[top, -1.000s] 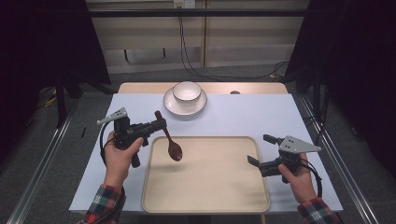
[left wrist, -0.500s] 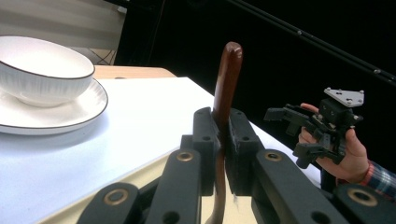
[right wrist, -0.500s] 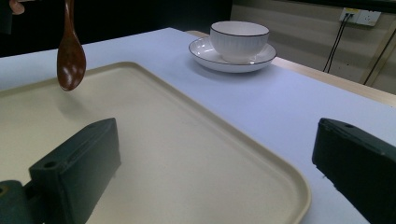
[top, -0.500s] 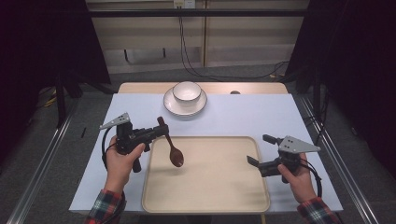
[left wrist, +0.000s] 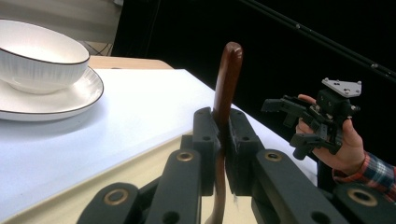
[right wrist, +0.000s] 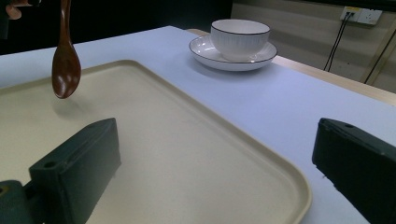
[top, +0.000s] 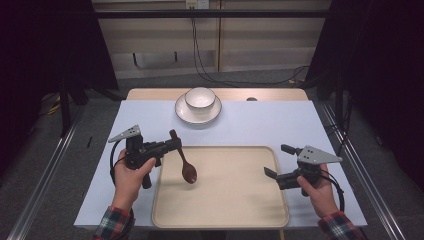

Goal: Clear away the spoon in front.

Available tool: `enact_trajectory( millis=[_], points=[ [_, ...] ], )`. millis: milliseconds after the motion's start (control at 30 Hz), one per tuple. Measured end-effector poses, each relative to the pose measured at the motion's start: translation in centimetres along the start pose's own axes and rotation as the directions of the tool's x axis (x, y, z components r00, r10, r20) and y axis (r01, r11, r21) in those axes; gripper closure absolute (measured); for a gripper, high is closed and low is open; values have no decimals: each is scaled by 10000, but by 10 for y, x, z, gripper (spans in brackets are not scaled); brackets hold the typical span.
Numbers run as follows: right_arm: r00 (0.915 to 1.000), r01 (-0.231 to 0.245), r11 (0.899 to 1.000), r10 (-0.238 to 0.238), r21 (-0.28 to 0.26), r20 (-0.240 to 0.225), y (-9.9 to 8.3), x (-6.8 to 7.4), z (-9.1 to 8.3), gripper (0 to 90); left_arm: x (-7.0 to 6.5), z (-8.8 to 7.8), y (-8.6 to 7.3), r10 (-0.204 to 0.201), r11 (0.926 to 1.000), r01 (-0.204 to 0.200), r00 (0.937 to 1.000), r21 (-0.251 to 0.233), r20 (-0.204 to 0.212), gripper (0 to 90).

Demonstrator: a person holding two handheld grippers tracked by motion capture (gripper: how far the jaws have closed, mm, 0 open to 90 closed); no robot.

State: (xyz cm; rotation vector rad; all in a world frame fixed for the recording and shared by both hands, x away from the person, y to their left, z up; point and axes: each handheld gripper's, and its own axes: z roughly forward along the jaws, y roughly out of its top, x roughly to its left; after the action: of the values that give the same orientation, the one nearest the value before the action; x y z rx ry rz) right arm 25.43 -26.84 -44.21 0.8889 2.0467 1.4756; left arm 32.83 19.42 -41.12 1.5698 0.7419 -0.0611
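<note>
The left gripper [top: 172, 145] was closed tight on the handle of a brown wooden spoon [top: 184, 159], near its top end. The spoon hung tilted, bowl downward, over the left part of the beige tray [top: 260, 222]. From the right gripper view the spoon's bowl [right wrist: 65, 70] looked to be clear of the tray with a faint shadow under it, though I could not be sure how high it hung. In the left gripper view the handle [left wrist: 227, 77] rose straight up between the two pads.

The right gripper [top: 276, 161] stood wide open with nothing in it, at the tray's right edge, well apart from the spoon. Between the two grippers most of the tray lay bare, its raised rim [right wrist: 261, 154] running round that open floor.

Beyond the tray's far edge, across a strip of pale blue table cover [top: 280, 122], a white bowl [top: 200, 98] sat on a white saucer [top: 184, 112], near the back edge of the table. The cover to either side of the dishes was open.
</note>
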Motion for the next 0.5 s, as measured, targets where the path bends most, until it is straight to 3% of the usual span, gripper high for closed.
enact_trajectory(
  millis=[500],
  points=[
    [10000,22,10000,-22,34,-29,-1,1,2,8,-4,2,-8,-55,9997,51,9998,250,193,839]
  ],
)
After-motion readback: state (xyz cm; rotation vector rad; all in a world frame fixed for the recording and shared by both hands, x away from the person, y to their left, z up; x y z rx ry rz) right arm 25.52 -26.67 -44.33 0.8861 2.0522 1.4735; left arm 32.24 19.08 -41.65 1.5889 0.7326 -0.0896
